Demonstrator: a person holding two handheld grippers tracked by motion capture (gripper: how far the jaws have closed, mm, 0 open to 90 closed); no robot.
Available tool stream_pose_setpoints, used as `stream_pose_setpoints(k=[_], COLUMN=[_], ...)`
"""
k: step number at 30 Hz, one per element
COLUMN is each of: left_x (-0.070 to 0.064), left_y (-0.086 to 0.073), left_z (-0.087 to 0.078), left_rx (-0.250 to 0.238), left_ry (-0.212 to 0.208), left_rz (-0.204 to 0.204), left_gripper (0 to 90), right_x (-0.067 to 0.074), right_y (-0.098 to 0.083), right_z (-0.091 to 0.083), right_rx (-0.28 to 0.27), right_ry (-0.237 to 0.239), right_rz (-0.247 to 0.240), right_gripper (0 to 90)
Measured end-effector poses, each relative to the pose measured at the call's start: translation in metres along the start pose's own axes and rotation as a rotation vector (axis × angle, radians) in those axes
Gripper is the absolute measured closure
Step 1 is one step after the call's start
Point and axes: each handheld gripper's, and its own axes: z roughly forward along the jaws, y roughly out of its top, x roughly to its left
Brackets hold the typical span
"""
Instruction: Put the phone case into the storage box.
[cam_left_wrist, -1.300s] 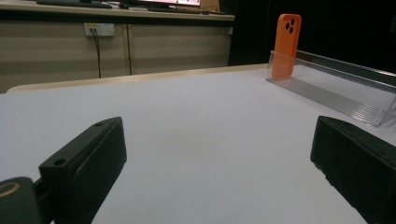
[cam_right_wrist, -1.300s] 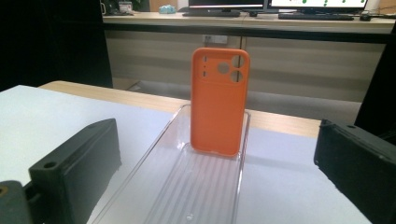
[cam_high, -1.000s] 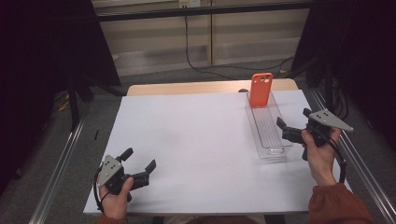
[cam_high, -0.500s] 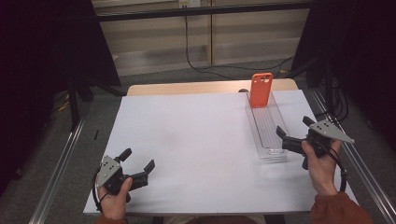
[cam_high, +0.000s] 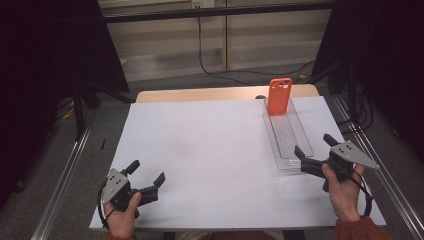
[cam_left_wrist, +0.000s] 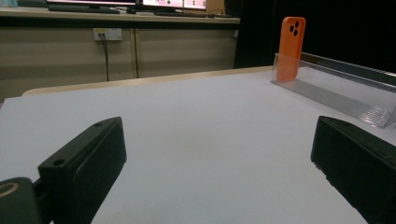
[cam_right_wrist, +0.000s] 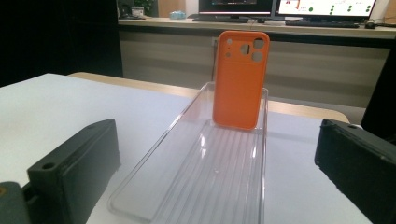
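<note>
Orange phone case (cam_high: 279, 96): upright at the far end of a clear ribbed plastic tray (cam_high: 289, 140) on the white table sheet (cam_high: 210, 150), leaning on the tray's end wall. Right gripper (cam_high: 314, 151): jaws spread, empty, at the tray's near end. Left gripper (cam_high: 146, 176): jaws spread, empty, near the front left corner, well apart from the tray.

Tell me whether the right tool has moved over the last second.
Yes. The right tool has drawn back toward the person, from beside the middle of the clear tray to its near end.
</note>
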Motion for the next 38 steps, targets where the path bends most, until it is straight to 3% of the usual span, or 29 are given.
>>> stream_pose_setpoints(k=[27,32,38], left_x=[0.002,0.004,0.005], left_y=[-0.002,-0.002,-0.002], left_z=[-0.002,-0.002,-0.001], left_rx=[0.012,0.011,0.014], left_ry=[0.011,0.012,0.017], left_rz=[0.008,0.007,-0.011], left_gripper=[2.9,2.9,3.0], right_x=[-0.004,-0.006,-0.007], right_y=[-0.031,-0.036,-0.035], right_z=[-0.047,-0.050,-0.045], right_rx=[0.007,0.015,0.006], right_ry=[-0.058,-0.062,-0.049], right_rz=[-0.002,-0.019,0.006], right_gripper=[0.0,0.0,0.0])
